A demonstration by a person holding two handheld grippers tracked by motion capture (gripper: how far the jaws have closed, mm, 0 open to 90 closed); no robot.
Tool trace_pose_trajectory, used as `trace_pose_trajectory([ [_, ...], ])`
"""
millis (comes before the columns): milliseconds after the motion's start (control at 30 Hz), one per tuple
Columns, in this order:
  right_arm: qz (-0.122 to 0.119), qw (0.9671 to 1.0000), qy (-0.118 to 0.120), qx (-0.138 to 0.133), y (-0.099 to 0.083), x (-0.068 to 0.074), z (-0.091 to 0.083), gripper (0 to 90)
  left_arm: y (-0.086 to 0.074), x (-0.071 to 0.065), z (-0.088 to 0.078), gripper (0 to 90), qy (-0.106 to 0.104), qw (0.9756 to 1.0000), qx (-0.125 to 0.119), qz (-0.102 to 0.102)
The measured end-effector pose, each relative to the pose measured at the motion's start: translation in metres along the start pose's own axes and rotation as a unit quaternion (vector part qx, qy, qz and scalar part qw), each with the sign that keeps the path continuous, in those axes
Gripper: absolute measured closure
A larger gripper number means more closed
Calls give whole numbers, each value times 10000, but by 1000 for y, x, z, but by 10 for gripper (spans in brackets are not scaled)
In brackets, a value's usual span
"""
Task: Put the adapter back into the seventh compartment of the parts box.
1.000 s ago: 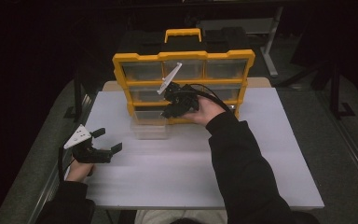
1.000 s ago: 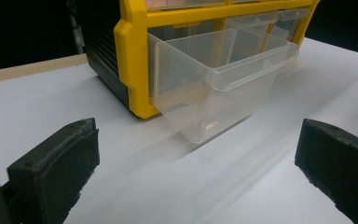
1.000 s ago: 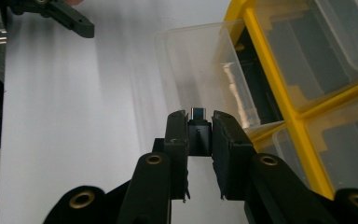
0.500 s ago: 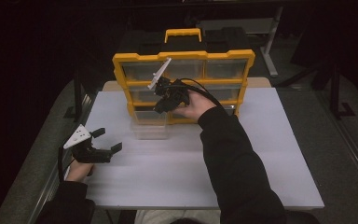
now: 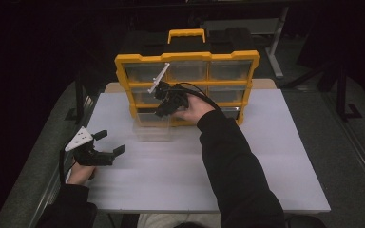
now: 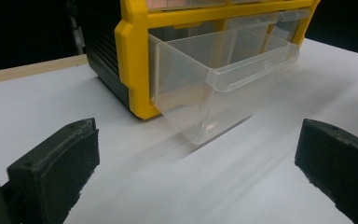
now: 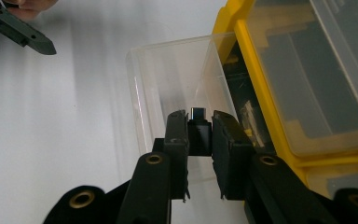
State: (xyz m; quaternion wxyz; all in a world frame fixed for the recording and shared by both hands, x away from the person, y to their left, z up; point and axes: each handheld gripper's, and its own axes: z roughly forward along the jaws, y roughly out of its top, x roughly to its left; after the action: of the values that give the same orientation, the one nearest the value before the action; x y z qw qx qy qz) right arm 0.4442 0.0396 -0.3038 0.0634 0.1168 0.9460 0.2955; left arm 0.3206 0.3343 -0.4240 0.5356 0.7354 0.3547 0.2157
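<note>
A yellow organizer (image 5: 186, 58) with clear drawers stands at the back of the white table. Its bottom-left drawer (image 5: 151, 129) is pulled out, and it looks clear and bare inside in the left gripper view (image 6: 214, 84). My right gripper (image 5: 163, 110) hangs just above that drawer, shut on a small black adapter with a metal tip (image 7: 199, 130). The open drawer (image 7: 168, 79) lies right below the jaws of my right gripper (image 7: 199, 126). My left gripper (image 5: 110, 142) rests open on the table at the left, apart from the drawer, with nothing between its fingers.
The white table top (image 5: 266, 142) spreads wide to the right and front of the organizer. The organizer's yellow frame (image 7: 265, 100) rises close beside the right gripper. The left gripper (image 7: 23, 32) sits well off from the drawer. Dark floor surrounds the table.
The right hand has carried the adapter left and slightly down along the organizer's front, ending over the pulled-out drawer. The left gripper has stayed in place, open.
</note>
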Motion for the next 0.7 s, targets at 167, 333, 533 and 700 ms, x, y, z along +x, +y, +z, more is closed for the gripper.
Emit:
trace_pose_trajectory([
  [167, -45, 10000, 48, -1, 0, -2, 10, 751, 0, 0, 1, 0, -21, 10000, 7, 8],
  [333, -65, 10000, 51, 54, 2, -2, 21, 751, 0, 0, 1, 0, -15, 10000, 2, 4],
  [533, -56, 9998, 119, 145, 2, -1, 36, 751, 0, 1, 1, 0, -19, 10000, 6, 12],
  [700, -60, 9998, 143, 135, 2, 1, 39, 719, 0, 0, 1, 0, -21, 10000, 17, 15],
])
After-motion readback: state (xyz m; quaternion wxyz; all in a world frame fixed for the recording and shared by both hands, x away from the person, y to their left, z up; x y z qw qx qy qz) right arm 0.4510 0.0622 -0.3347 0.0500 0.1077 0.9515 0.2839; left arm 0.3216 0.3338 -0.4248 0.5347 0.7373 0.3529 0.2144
